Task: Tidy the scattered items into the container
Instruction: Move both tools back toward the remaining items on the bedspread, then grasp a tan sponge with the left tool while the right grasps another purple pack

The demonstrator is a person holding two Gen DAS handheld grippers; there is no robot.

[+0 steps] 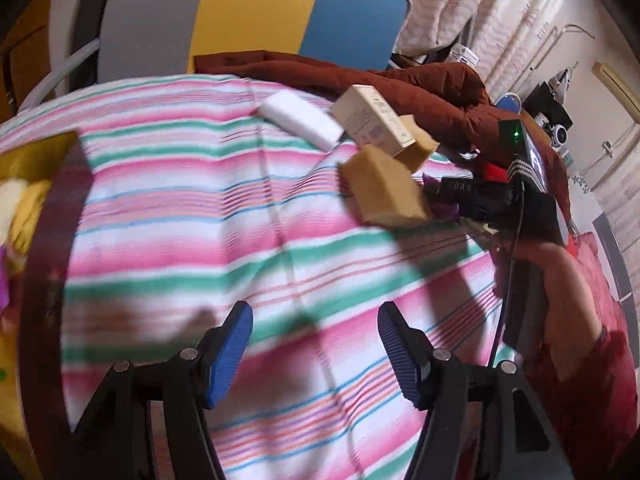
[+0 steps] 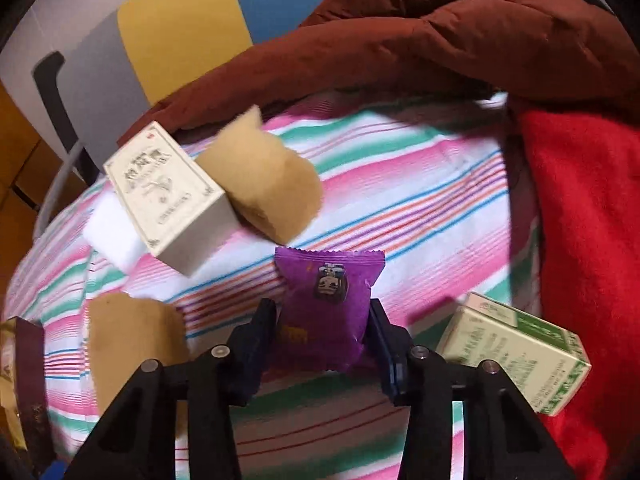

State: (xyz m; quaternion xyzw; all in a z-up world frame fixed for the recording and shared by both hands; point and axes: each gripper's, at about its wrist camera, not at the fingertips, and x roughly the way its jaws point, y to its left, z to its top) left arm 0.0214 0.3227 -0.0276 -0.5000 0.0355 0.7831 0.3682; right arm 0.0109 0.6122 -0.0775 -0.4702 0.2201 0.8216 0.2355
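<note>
My right gripper (image 2: 322, 312) is shut on a purple snack packet (image 2: 328, 296), its pads pressing the packet's two sides just above the striped sheet (image 2: 420, 200). The left gripper (image 1: 314, 320) hangs open over bare sheet (image 1: 180, 208), nothing between its blue pads (image 1: 228, 348). Scattered around lie a cream printed box (image 2: 168, 196), a white block (image 2: 112, 232), two tan sponges (image 2: 264, 184) (image 2: 128, 340) and a green-and-white box (image 2: 516, 352). The dark-rimmed container (image 1: 52, 240) sits at the left edge of the left wrist view, some yellow items inside.
A brown quilted jacket (image 2: 440, 40) is heaped along the far side of the sheet. A red blanket (image 2: 592, 220) borders the right. Behind stand grey, yellow and blue panels (image 1: 256, 8). A person's hand (image 1: 560, 280) holds the right gripper's body.
</note>
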